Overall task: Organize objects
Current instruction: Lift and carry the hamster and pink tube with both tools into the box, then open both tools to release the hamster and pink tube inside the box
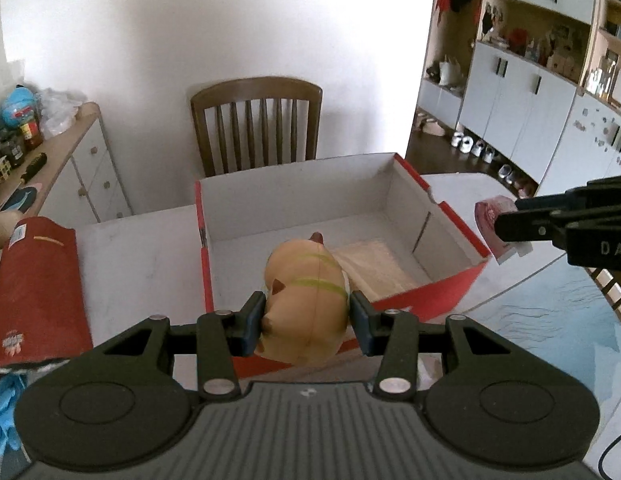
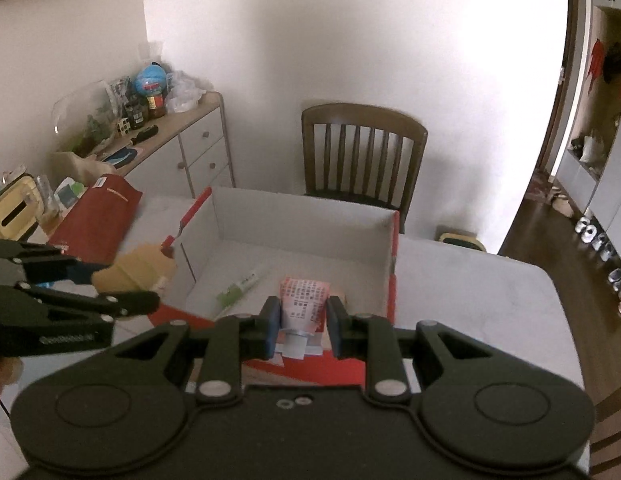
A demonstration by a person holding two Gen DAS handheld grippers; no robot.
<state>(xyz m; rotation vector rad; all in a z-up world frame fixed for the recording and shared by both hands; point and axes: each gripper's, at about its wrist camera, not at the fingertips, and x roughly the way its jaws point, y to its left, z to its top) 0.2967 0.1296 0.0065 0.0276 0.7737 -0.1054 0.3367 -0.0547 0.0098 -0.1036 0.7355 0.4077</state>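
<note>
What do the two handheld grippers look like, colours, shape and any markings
Both the left gripper and the right gripper are matte black, with scissor-like linkage arms joined by silver rivets, two round discs on a ribbed grey-black body, and dark blue pads on the fingers. White lettering runs along each one's side. A thin black cable trails nearby.

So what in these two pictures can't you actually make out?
- Printing on the pink tube, right wrist view: blurred, too small.
- Bottom of the tan toy, left wrist view: hidden behind the left gripper.
- Near floor of the red box, both views: covered by fingers and held items.
</note>
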